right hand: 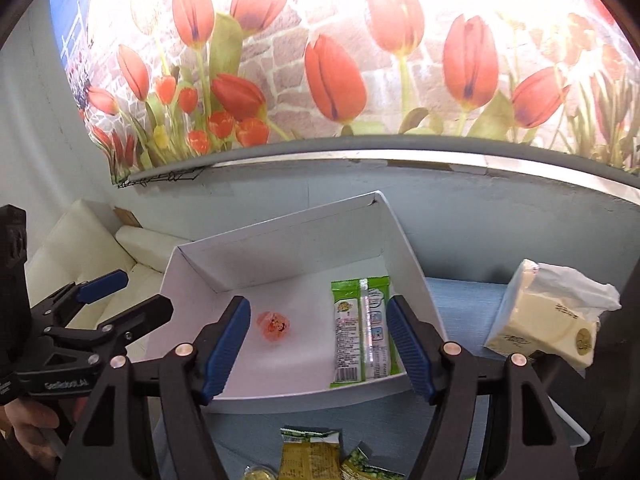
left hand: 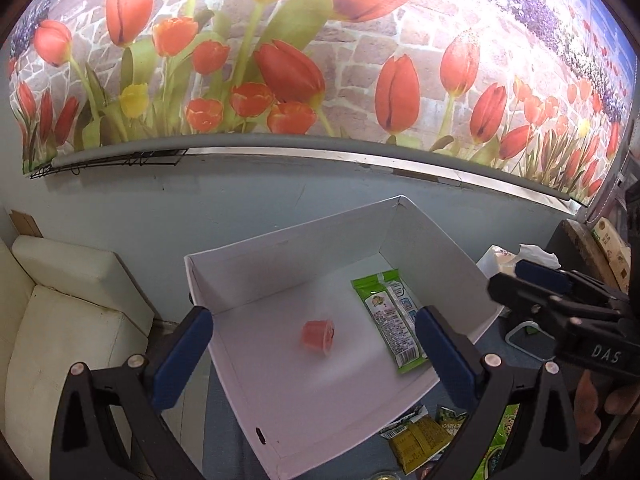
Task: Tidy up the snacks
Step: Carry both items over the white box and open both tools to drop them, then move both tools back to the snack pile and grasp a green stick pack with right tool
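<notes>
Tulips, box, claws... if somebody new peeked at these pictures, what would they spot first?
Probably the giant red tulip picture filling the wall at the back. Next comes the white box on the blue table below it, with a small pink jelly cup lying near its middle and a green snack packet flat along its right side. Both blue-padded claws, left claw and right claw, hang open and empty over the box's near edge.

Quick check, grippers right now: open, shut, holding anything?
Left gripper: open, empty, above the white box where the pink jelly cup lies.
Right gripper: open, empty, above the green snack packet in the box.
</notes>
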Demonstrator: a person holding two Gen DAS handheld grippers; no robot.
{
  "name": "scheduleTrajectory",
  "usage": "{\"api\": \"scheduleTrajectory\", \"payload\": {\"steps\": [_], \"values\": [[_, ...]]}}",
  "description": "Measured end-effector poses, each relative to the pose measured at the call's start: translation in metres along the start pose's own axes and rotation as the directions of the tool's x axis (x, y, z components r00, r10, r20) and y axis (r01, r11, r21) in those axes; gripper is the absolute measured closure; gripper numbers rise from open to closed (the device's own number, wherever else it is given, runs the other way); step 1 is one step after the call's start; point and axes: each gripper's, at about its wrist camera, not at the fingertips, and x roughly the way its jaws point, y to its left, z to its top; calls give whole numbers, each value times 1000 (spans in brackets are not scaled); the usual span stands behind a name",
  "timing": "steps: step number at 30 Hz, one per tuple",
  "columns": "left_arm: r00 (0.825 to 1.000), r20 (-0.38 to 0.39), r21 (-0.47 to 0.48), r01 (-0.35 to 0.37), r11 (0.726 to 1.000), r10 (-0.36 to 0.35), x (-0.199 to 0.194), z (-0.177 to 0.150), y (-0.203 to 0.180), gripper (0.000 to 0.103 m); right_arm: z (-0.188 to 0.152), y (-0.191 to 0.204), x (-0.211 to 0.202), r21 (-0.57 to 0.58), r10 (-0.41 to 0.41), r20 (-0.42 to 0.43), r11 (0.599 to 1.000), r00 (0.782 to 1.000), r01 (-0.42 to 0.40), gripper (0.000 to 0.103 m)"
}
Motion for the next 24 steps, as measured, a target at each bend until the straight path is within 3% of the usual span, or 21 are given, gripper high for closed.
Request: {"api": "scheduleTrajectory", "payload": {"steps": [4, 9, 11, 16, 24], "values": [[999, 30, 7, -27, 1000, 27, -20, -8, -2, 0, -6, -6, -25, -3, -42, 41, 999, 998, 42, 28], [998, 65, -8, -19, 1000, 19, -56, -29, -1, 0, -38, -16, -72, -3, -48, 99, 999, 994, 48, 26], [995, 87, -10, -38, 999, 39, -74, -44, -4, 0, -60, -19, -94, 8, -62, 115, 998, 991, 61, 18], [987, 156, 4, -43, 999, 42, -120, -93, -19, 0, -123, -16, -143, 1, -64, 154, 998, 986, 65, 18], [987, 160, 41, -26, 999, 19, -174, -192, -43, 0, -231, -17, -183, -58, -86, 96, 994, 992, 92, 15]]}}
